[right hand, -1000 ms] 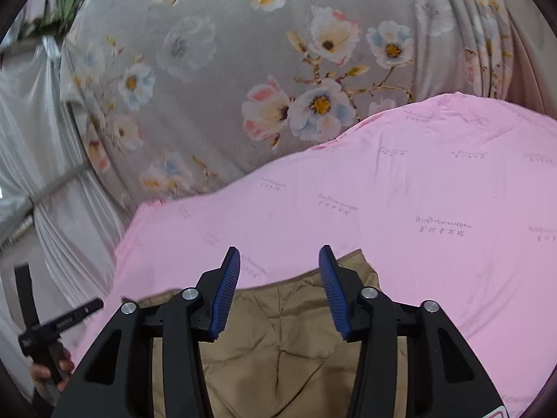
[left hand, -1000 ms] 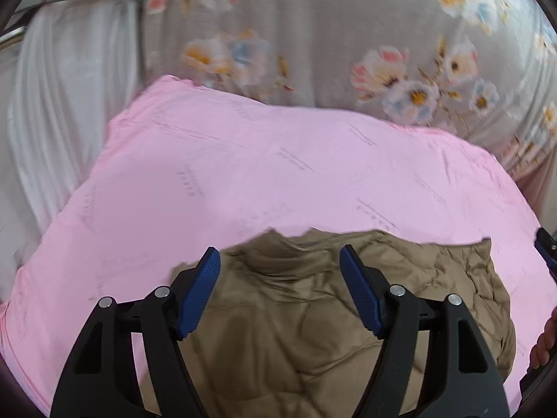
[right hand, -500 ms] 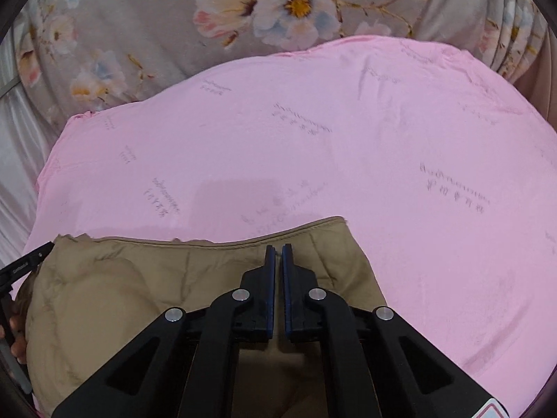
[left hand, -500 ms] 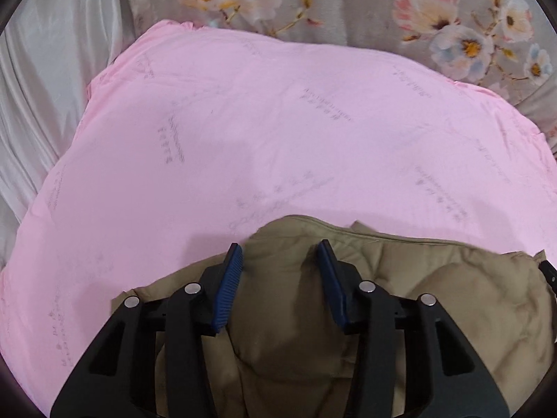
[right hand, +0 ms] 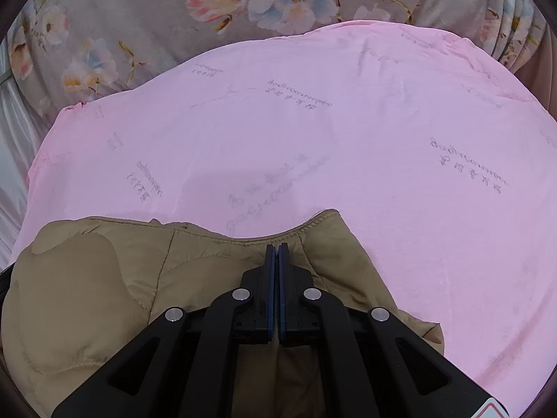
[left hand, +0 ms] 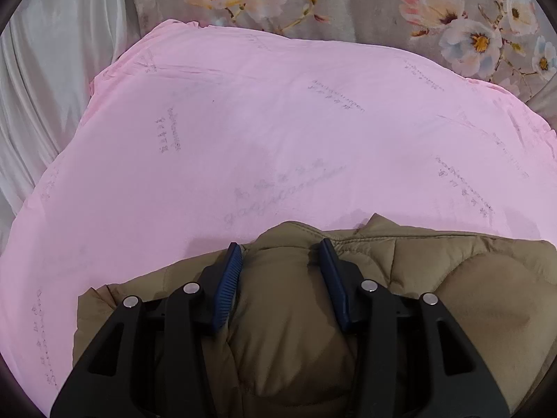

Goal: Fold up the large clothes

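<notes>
My right tongs point(right hand: 277, 249) are pressed together on the hemmed edge of the tan quilted jacket point(right hand: 104, 278), which lies bunched at the near side of the pink sheet point(right hand: 313, 146) covering the bed. My left tongs point(left hand: 280, 254) stand apart, straddling a puffed ridge of the same jacket point(left hand: 470, 296) without pinching it. What worries me is the imbalance: if I lift or drag now, only the right side has a hold, so the padded fabric would likely swing and twist into a skewed fold. The right grip looks to be on a thin strip near the seam, and slick quilted cloth could slide out under the garment's weight. On the left, closing over that thick bulge might catch several layers at once, or pinch the sheet along with it and pull that up too. The flowered curtain point(left hand: 348, 3) behind is well apart and no concern.
</notes>
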A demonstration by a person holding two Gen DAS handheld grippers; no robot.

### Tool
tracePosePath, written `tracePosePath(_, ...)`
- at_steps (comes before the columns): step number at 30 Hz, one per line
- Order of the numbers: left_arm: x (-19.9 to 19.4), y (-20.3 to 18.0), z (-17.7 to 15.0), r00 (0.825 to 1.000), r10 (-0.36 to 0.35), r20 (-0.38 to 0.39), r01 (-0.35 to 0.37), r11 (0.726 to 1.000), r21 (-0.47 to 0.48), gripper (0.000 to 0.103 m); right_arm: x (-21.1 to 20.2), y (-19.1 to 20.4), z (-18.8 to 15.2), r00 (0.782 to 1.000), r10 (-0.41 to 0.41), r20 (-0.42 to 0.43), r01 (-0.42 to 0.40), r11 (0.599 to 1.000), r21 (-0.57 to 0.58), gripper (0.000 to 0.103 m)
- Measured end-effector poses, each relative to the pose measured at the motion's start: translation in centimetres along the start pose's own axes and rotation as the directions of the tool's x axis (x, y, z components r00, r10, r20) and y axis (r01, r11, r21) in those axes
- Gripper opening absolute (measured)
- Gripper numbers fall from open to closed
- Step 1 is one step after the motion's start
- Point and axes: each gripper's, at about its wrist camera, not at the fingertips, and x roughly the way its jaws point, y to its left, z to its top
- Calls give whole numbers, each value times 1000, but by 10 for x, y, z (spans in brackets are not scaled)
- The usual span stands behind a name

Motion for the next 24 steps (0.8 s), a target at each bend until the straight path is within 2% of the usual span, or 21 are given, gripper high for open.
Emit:
tracePosePath(7, 0, 0, 0, 1000, 8, 3, -8, 1000, -3, 46, 1, -1, 3, 1000, 9, 4, -9, 1000, 6, 0)
tracePosePath(9, -5, 3, 2, 1000, 9, 7, -9, 1000, -14, 48, -9, -1, 6, 1000, -15, 8, 15, 1000, 25, 0)
tracePosePath(11, -23, 3, 7, 999, 43, 15, -43, 999, -15, 46, -34, 9, 10, 999, 8, 44, -10, 999, 35, 12)
tracePosePath(13, -58, -3, 14, 998, 13, 64, -11, 1000, -27, 45, -64, 31, 15, 993, 50, 108, -50, 999, 2, 12)
tracePosePath(16, -102, -28, 24, 991, -57, 122, 57, 998, 7, 45, -86, 71, 21, 983, 117, 139, -109, 992, -65, 12)
tracePosePath(20, -114, -76, 21, 988, -103, 118, 92, 992, 89, 46, -76, 107, 11, 979, 182, 93, -171, 979, -108, 12)
tracePosePath(24, -87, -98, -1, 996, -70, 55, 64, 991, 118, 46, -51, 112, -13, 982, 187, 23, -184, 977, -109, 12)
